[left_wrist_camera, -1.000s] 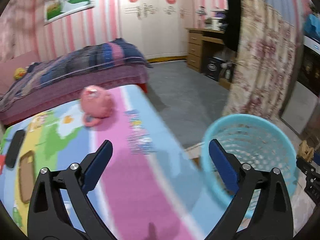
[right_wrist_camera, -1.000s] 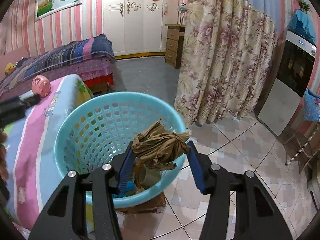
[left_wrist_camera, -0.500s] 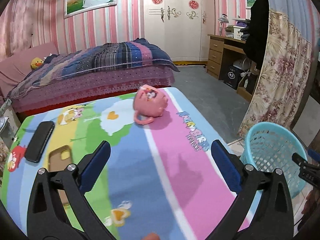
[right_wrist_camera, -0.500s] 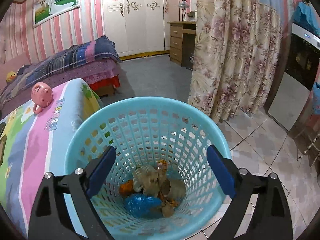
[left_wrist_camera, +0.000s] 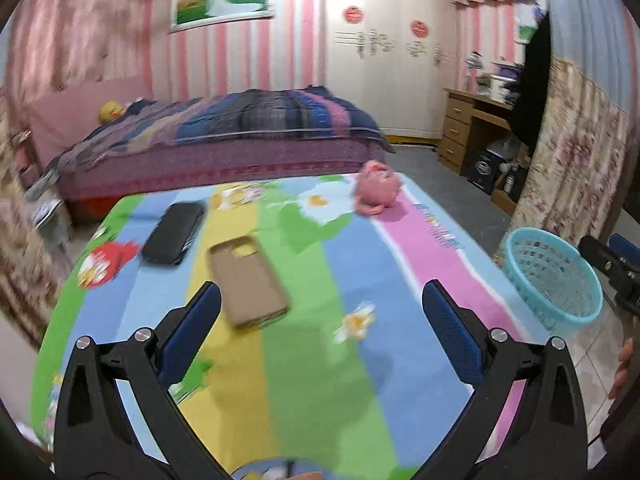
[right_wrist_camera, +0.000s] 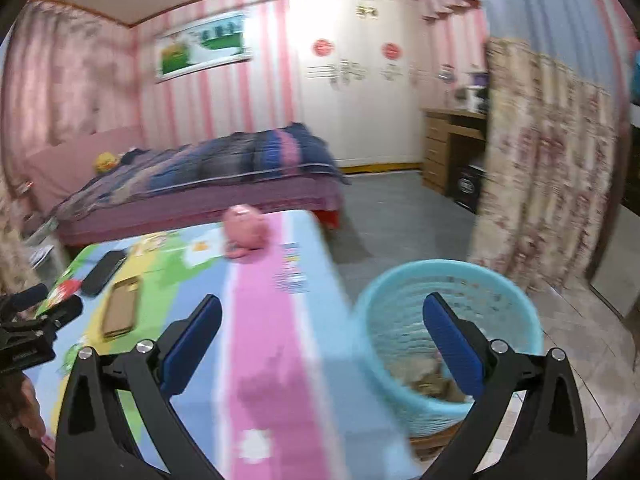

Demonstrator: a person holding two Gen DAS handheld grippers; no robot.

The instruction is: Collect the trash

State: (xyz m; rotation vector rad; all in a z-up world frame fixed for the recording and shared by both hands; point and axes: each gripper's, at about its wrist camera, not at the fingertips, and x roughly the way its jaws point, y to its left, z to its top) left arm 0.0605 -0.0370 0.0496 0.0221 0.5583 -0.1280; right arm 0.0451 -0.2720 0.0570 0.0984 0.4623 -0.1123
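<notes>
Both hand-held grippers have swung back toward the counter [left_wrist_camera: 304, 360]; the left hand-held gripper [left_wrist_camera: 320, 312] and right hand-held gripper [right_wrist_camera: 322, 322] gape wide, holding nothing. Crumpled trash [right_wrist_camera: 424, 376] lies inside the blue basket [right_wrist_camera: 512, 300] beside the counter's edge.

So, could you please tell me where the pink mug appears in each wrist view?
Left wrist: pink mug upper centre-right, at the table's far edge.
Right wrist: pink mug centre-left, same far edge.
Shared landmark: the teal basket, on the floor right of the table.
</notes>
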